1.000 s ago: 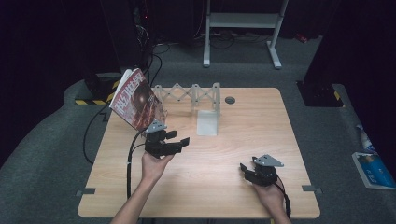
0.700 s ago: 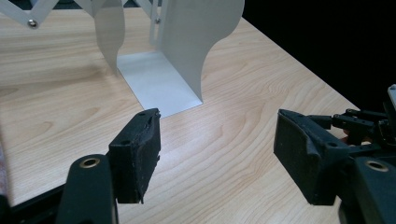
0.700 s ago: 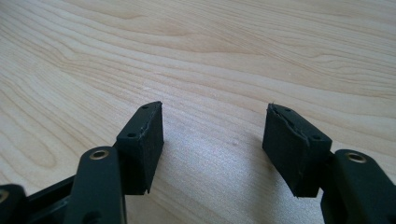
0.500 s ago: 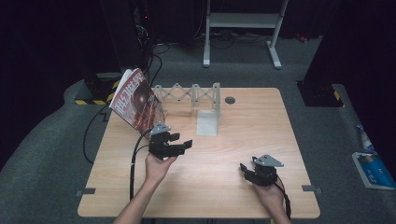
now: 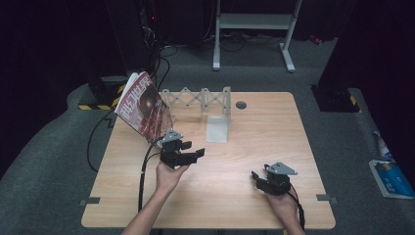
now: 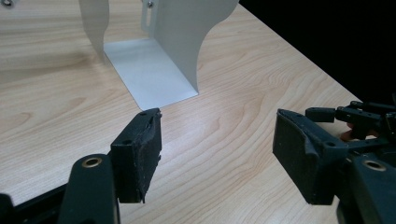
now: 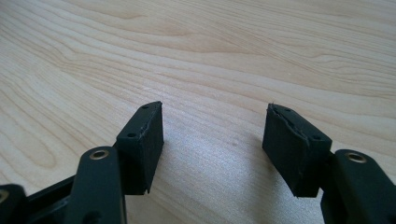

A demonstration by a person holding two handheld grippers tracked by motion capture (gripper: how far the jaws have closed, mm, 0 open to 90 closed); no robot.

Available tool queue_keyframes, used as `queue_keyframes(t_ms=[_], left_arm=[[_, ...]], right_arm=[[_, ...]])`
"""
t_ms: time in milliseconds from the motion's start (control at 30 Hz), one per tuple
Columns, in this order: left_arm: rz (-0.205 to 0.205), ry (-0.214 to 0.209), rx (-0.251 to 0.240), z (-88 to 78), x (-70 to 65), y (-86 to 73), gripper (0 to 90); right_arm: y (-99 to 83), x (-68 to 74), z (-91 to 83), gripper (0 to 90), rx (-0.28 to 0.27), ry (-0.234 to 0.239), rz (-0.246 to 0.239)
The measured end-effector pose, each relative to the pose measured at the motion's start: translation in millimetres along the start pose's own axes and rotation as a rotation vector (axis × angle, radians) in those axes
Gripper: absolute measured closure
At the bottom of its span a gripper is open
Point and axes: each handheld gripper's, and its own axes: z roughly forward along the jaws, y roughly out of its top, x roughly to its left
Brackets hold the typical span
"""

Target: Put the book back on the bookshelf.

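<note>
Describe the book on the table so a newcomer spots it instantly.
Start at the wooden table and go to its far left corner. The book leans tilted there against the grey zigzag rack. Its red cover with white lettering sets it apart from everything nearby.

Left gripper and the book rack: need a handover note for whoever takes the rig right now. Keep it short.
Left gripper: open, nothing between the jaws, held just in front of the magazine.
Right gripper: open, empty, low over the table near its front right.
Magazine leans tilted at the left end of the expanding rack, along the far edge. The rack's metal bookend stands right ahead of the left gripper.
Done: nothing gripped so far.
Left: probably grasp the magazine and set it in the rack.
</note>
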Motion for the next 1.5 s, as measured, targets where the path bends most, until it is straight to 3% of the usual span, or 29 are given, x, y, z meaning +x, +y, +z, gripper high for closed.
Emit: queue_keyframes(t_ms=[833, 1500], left_arm=[[-0.027, -0.007, 0.028, 21.3, -2.0, -13.8, 32.9], [-0.03, 0.034, 0.064, 36.3, 2.3, -24.9, 33.1]], right_arm=[[0.0, -0.1, 0.0, 38.3, 0.0, 0.0, -0.001], [-0.2, 0.1, -0.1, 38.3, -0.001, 0.0, -0.002]])
